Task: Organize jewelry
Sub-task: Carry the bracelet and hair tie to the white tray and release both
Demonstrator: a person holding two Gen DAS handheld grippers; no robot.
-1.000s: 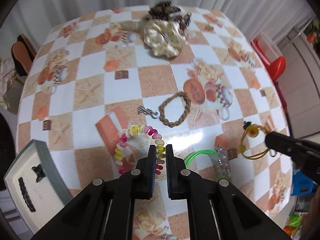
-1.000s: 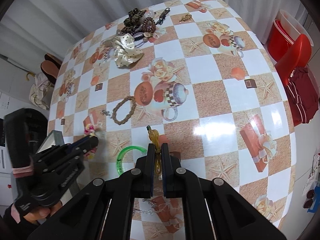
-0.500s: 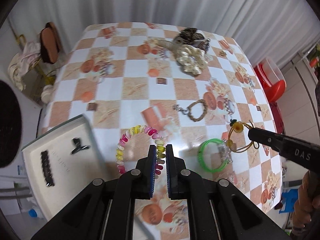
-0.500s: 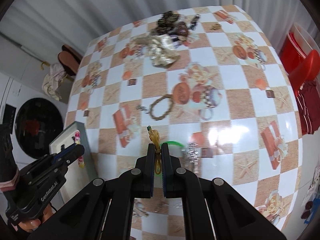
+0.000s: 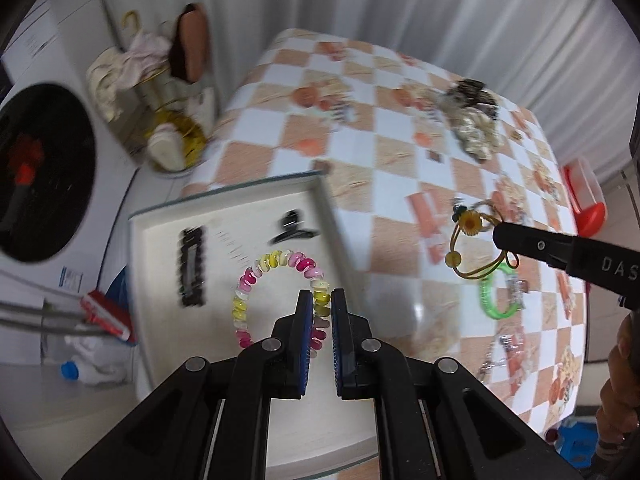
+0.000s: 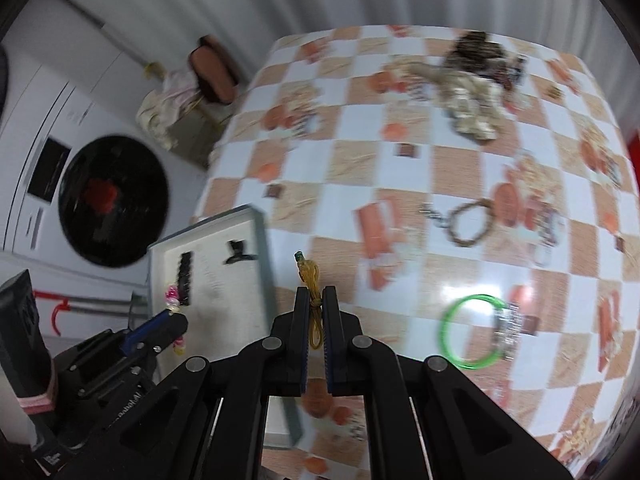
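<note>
The left hand-held gripper (image 5: 321, 307) is pinched on the pink-and-yellow beaded bracelet (image 5: 280, 280), and that bracelet hangs in the air right over the white tray (image 5: 224, 216) sitting at the desk's near-left corner. The right hand-held gripper (image 6: 316, 307) is pressed together on the yellow cord bracelet (image 6: 312, 284), the one with the little flower charm; it is off the desk (image 6: 440, 184) too, held above the checkered cloth just beside the tray's right wall.

So what is in the bank? Inside the tray lie two dark pieces: a long black beaded strip (image 5: 191, 268) toward its left side and a small black clip (image 5: 294, 229) near its far edge. That looks like the sorted part so far, a modest start.

Two more pieces are in transit, one per gripper, and neither has been set down yet. The beaded bracelet seems closest to delivery, since it is already above the tray floor.

Plenty is left on the desk. A green bangle (image 6: 470, 332) lies toward the near-right side with a silvery chain piece (image 6: 510, 328) touching it. A brown braided bracelet (image 6: 466, 226) rests near the middle. At the far edge sits a heap: a cream fabric scrunchie (image 6: 472, 114) with a dark tangle (image 6: 478, 50) just behind it, too blurred to count.

By that reckoning the job is early, well short of halfway.
</note>
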